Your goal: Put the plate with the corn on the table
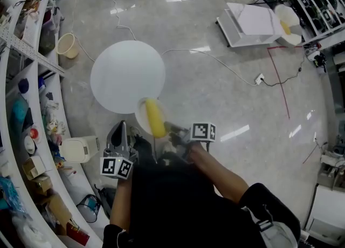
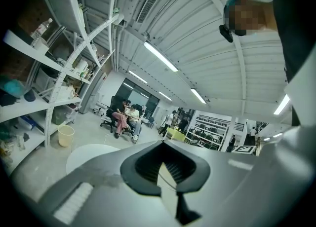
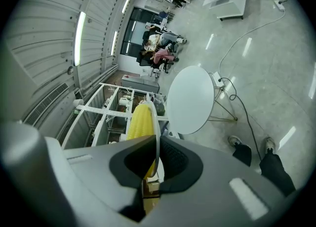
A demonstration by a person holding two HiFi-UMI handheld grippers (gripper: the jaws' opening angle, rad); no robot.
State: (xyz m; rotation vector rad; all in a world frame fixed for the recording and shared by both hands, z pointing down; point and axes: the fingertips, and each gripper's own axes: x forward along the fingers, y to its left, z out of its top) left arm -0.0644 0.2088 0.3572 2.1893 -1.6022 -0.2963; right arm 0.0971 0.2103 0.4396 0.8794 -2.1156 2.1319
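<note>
Between the jaws of the right gripper (image 3: 155, 147) the rim of the plate (image 3: 157, 122) is clamped narrow, with the corn (image 3: 140, 122) lying on it. Left gripper (image 2: 164, 164) jaws are pretty much together, nothing held. The plate is held up just at the near edge of the round white counter (image 1: 128, 77), not set down yet. So pickup looks done; what's left is getting it over the counter, lowered and released.
</note>
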